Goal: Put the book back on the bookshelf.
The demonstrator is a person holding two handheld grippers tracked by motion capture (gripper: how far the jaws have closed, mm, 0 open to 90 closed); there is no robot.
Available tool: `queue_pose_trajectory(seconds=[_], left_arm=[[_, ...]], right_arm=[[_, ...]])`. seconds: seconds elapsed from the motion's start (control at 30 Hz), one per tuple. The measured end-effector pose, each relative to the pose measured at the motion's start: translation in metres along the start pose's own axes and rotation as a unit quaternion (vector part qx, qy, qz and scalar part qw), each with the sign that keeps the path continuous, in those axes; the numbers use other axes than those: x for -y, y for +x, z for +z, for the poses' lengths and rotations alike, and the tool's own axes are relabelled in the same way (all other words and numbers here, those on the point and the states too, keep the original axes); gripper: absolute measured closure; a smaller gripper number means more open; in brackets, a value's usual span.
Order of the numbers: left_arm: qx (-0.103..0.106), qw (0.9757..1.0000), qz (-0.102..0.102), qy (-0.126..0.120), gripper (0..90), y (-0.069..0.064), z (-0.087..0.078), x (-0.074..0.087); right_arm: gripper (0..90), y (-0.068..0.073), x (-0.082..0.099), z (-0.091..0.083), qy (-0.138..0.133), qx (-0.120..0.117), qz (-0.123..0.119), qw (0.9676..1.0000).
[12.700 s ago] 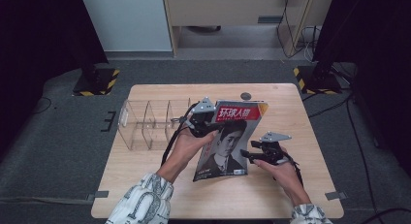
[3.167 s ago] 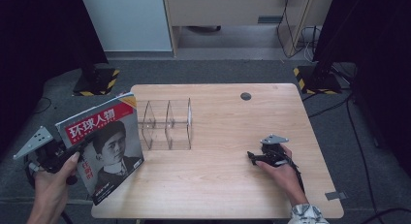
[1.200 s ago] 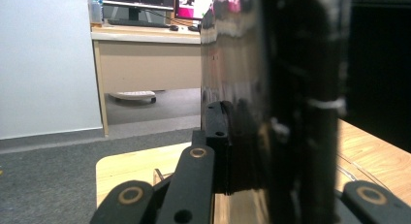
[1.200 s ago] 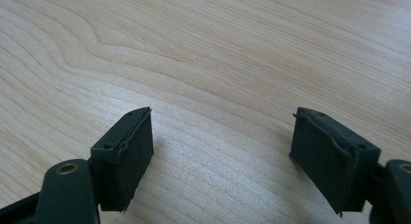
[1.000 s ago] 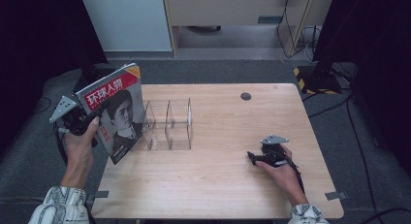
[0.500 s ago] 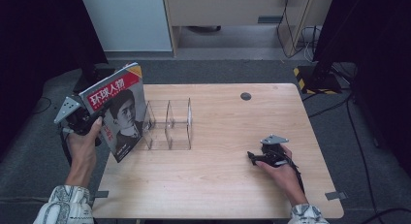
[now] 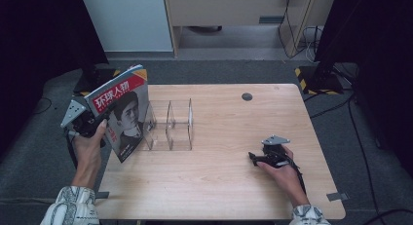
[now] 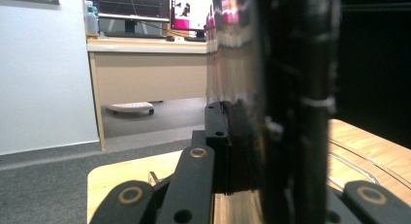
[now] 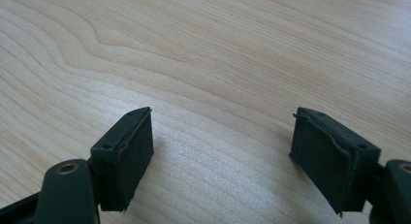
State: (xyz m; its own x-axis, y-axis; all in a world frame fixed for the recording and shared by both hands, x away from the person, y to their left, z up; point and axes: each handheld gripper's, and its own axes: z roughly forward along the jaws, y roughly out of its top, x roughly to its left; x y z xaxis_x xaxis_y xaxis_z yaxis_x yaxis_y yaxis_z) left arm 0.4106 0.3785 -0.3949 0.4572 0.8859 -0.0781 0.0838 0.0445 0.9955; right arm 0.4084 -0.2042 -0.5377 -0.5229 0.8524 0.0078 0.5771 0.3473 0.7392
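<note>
With your left claw (image 7: 92,125) clamped on the magazine (image 7: 122,115), keep it upright and lower it into the clear rack's (image 7: 168,127) nearest slot; the right claw (image 7: 255,158) rests apart.

Glossy paper on the magazine (image 7: 122,117), its cover catching the light. Beside it the rack (image 7: 170,125) is clear, smooth plastic. The table (image 7: 229,186) is pale wood, matt, with plain grain. The right gripper's (image 9: 220,158) pads (image 9: 133,156) look black, dull, rubbery.
</note>
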Motion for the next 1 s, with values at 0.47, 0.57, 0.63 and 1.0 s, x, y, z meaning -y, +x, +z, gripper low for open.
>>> queue_pose_trajectory(seconds=[0.47, 0.57, 0.63, 1.0], left_arm=[[-0.006, 0.9999, -0.009, -0.004, 85.3, -0.004, -0.015, 0.012], [-0.005, 1.0, -0.007, 0.0, 85.1, -0.005, -0.019, 0.014], [-0.004, 1.0, -0.009, 0.002, 85.0, -0.006, -0.022, 0.015], [-0.006, 0.9997, -0.02, 0.009, 83.9, -0.007, -0.032, 0.02]], right_arm=[[23.1, 0.0, 0.0, 0.0, 0.0, 0.0, 0.0, 1.0], [23.1, 0.0, 0.0, 0.0, 0.0, -0.001, 0.0, 1.0], [23.1, 0.0, 0.0, 0.0, 0.0, -0.001, 0.0, 1.0], [23.1, 0.0, 0.0, -0.001, 0.0, -0.001, -0.001, 1.0]])
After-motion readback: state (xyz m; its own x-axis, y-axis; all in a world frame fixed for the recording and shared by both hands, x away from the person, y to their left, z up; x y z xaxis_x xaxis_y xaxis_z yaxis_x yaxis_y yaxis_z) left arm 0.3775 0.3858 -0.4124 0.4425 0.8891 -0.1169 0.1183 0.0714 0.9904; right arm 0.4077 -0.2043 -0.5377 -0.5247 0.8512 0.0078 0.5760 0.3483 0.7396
